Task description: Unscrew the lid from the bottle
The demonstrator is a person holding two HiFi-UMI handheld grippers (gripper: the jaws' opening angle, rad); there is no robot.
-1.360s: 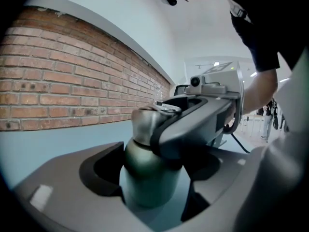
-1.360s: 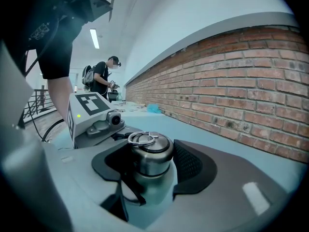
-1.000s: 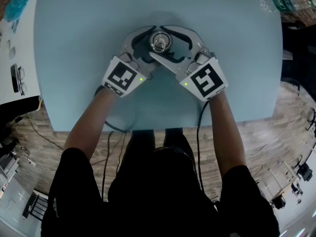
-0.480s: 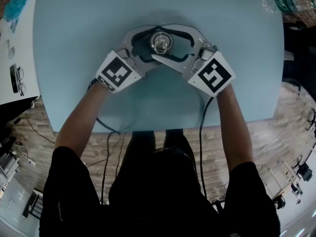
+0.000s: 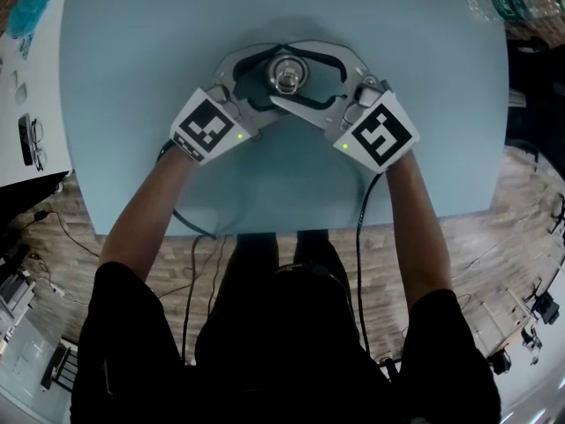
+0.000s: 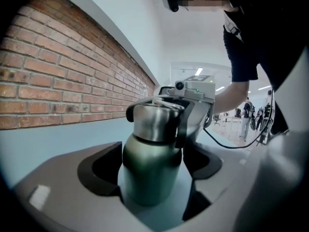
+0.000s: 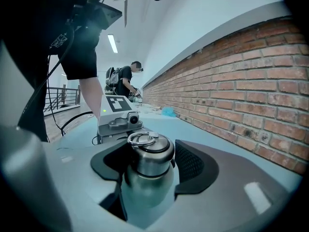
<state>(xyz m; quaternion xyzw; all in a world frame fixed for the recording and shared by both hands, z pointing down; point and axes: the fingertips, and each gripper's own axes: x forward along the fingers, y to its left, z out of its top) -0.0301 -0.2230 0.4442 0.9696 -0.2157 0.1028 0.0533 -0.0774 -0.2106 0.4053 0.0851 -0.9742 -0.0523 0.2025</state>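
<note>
The bottle (image 6: pixel 150 163), a metal flask with a dark green body, stands upright near the middle of the light blue table (image 5: pixel 132 42), nearer its far edge. The steel lid (image 7: pixel 150 151) is seated on the neck, with a wire ring (image 7: pixel 141 139) lying on top. The left gripper (image 6: pixel 157 153) clamps the body low down, one pad against each side. The right gripper (image 7: pixel 147 151) approaches from the opposite side at a higher level. Its jaws have just been opening slightly, with the lid between them and the pads lying against its sides. A clear plastic bottle (image 5: pixel 516 3) lies at the table's far right corner, well apart.
</note>
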